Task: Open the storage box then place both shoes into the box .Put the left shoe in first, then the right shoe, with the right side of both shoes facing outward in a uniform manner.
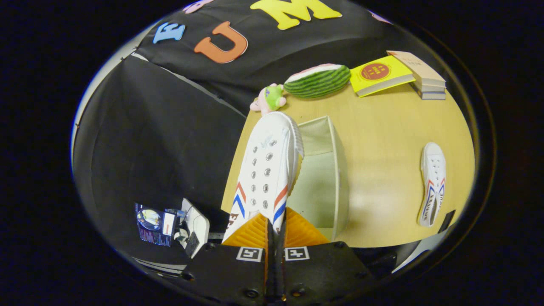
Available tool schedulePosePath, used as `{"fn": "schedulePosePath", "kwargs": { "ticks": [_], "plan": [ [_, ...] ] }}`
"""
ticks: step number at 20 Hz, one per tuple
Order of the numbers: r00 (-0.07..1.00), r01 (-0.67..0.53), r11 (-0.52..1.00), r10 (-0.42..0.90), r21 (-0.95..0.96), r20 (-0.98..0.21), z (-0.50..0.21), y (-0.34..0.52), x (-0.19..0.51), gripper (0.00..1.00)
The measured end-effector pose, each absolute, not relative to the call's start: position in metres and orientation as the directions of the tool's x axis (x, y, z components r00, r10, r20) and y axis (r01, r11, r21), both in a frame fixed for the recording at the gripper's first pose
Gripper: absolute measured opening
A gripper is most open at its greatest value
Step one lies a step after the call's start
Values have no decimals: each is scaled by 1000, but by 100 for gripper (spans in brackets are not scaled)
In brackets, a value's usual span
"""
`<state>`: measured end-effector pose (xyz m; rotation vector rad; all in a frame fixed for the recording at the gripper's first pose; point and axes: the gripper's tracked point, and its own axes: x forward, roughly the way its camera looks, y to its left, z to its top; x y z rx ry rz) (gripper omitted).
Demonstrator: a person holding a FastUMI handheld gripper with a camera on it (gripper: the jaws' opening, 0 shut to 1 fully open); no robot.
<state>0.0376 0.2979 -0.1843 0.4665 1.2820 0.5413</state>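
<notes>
The wooden table (pixel 382 127) carries an open storage box (pixel 335 178) just ahead of the fingers, with a watermelon toy (pixel 318 80), a yellow book (pixel 378 74) and stacked books (pixel 425 78) far beyond it. One white shoe (pixel 265 170) hangs over the box's near edge, its heel clamped tight by the gripper (pixel 275 227). The other shoe (pixel 432 182) lies well apart on the table, and a small plush toy (pixel 270 98) sits beside the watermelon.

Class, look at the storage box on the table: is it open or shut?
Open. The storage box shows bare inner walls and floor, no lid over it; the gripper holds a white shoe above it.
</notes>
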Motion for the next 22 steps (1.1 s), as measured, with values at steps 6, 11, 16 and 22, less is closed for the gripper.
{"fn": "schedulePosePath", "kwargs": {
  "ticks": [6,11,16,22],
  "plan": [
    [111,-54,806,592,590,-799,-242,337,37,6],
    [59,-19,812,584,584,-810,-267,358,38,8],
    [79,-36,778,628,627,-775,-262,364,39,42],
    [143,-137,783,621,606,-770,-241,361,41,93]
  ]
}}
